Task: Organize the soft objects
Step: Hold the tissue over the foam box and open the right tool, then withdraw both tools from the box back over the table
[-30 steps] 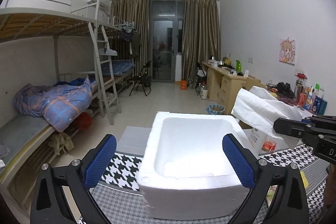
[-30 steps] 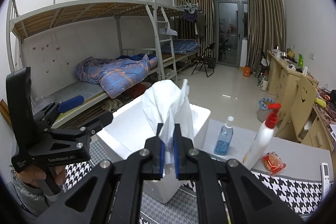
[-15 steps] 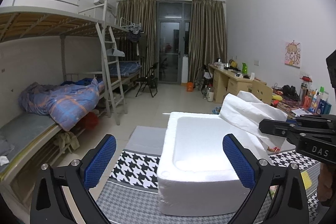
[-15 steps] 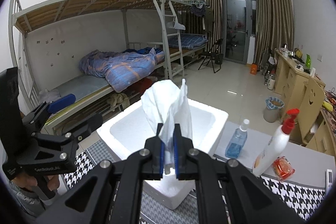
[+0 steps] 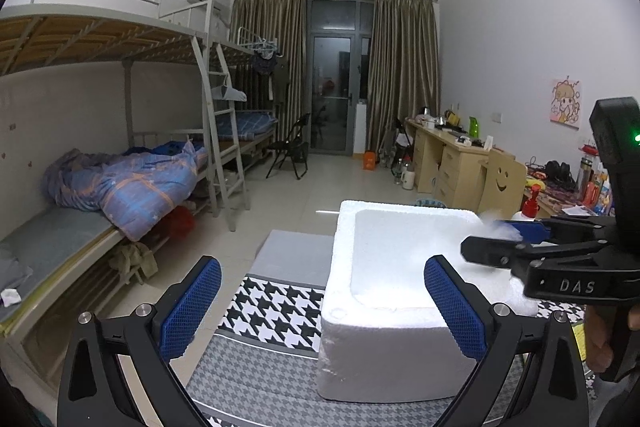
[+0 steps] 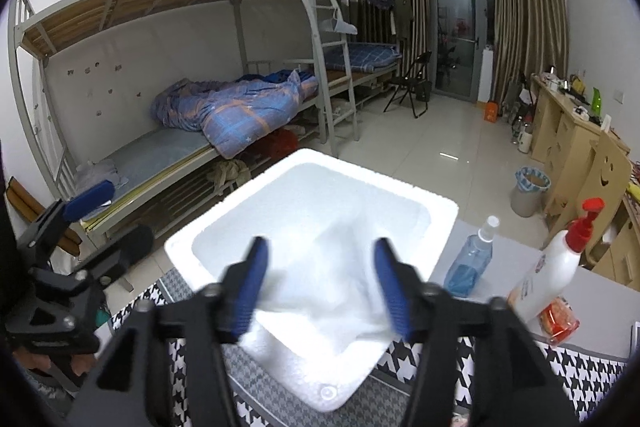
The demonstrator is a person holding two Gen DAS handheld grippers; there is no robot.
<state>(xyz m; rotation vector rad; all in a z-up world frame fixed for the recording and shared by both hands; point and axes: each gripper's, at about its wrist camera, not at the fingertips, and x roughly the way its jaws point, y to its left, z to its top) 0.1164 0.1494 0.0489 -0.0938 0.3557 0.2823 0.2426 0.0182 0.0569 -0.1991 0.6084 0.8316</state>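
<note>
dormitory surroundings are seen behind a black-and-white houndstooth table cover [image 5: 276, 307], on which an open white polystyrene foam box [image 6: 400, 191] is set. the right gripper [image 6: 320, 285] is held above the box with its blue-padded fingers [image 6: 250, 287] spread apart, nothing being clamped. a crumpled white soft tissue [image 6: 320, 291] is seen blurred between them, inside the box. the left gripper [image 5: 320, 307] is held released beside the box's near-left corner. a blue spray bottle [image 6: 468, 259] and a white pump bottle with red cap [image 6: 552, 267] are placed just beside the box.
</note>
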